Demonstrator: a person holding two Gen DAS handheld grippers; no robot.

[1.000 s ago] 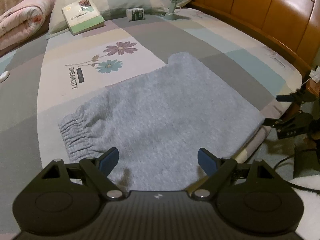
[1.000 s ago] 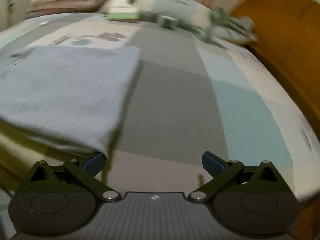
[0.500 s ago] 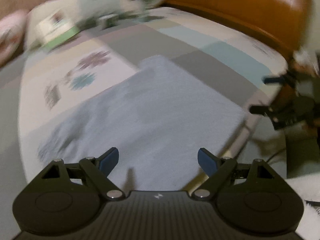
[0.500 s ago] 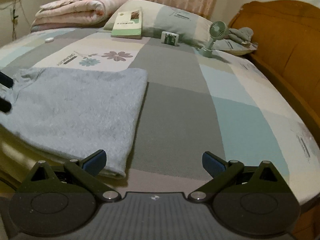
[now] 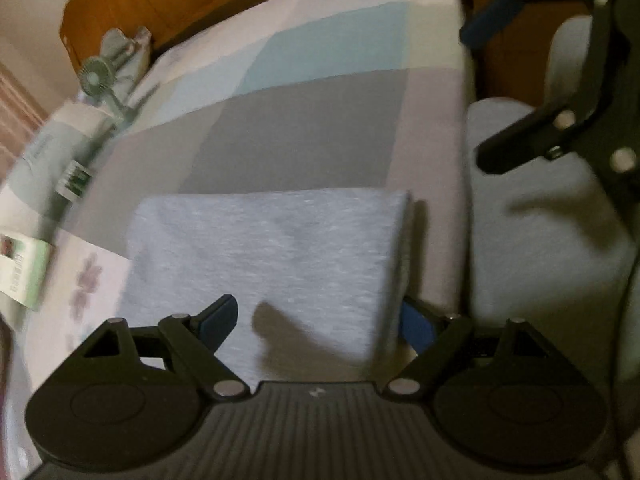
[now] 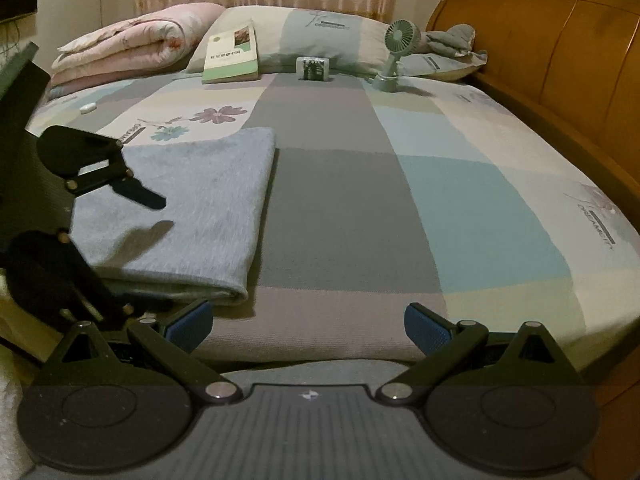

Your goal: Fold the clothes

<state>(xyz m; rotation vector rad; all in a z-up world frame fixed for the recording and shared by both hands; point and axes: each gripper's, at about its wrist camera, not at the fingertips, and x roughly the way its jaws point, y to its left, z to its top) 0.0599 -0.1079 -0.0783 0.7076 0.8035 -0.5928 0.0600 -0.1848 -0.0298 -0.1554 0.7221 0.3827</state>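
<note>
Patchwork bed (image 6: 340,208) filling both views, wooden headboard (image 6: 560,60) on the right. Rolled pink quilt (image 6: 132,48) and pillow (image 6: 312,32) at the far end. Folded grey garment (image 6: 192,208) lying flat near the bed's front edge, toward its left, fold facing right. Left gripper (image 5: 316,322) low over the garment's near end, jaws wide apart, nothing between them, the inner pad beside the cloth's folded edge. Right gripper (image 6: 306,326) at the bed's front edge, just right of the garment, jaws spread and empty. Book (image 6: 232,56) leaning on the pillow, box (image 6: 314,68) and small fan (image 6: 396,56) to its right.
</note>
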